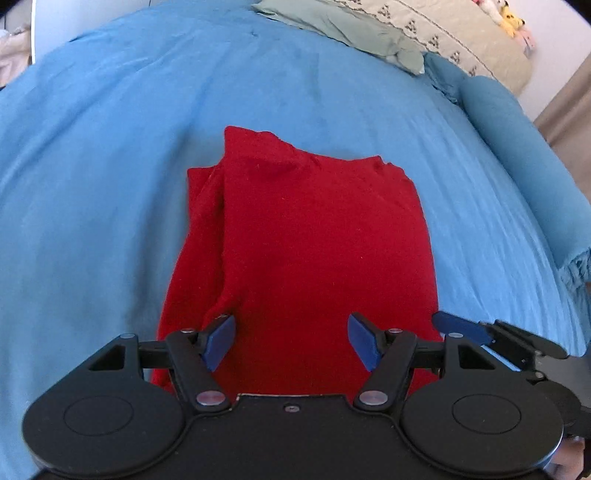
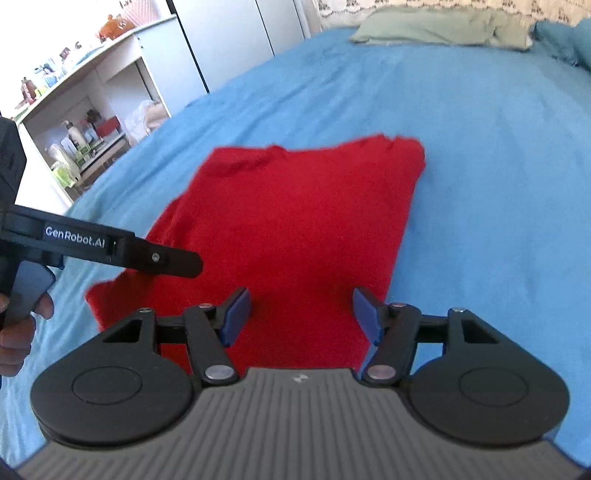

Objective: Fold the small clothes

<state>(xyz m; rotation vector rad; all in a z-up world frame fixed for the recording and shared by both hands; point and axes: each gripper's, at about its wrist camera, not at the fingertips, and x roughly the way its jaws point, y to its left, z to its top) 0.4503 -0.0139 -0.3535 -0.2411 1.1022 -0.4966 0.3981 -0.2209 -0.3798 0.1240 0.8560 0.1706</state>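
Observation:
A red garment (image 1: 306, 236) lies folded lengthwise on the blue bedspread (image 1: 110, 166), with a narrower layer showing along its left side. My left gripper (image 1: 291, 341) is open, its blue pads just above the garment's near edge. My right gripper (image 2: 301, 314) is open too, over the near edge of the same garment (image 2: 295, 218). The right gripper's blue finger shows at the right edge of the left wrist view (image 1: 461, 326). The left gripper's black body shows at the left of the right wrist view (image 2: 110, 247).
A green pillow (image 1: 351, 33) and a patterned cover (image 1: 461, 44) lie at the head of the bed. A rolled blue blanket (image 1: 528, 166) lies along the right side. White shelves with bottles (image 2: 85, 125) stand left of the bed.

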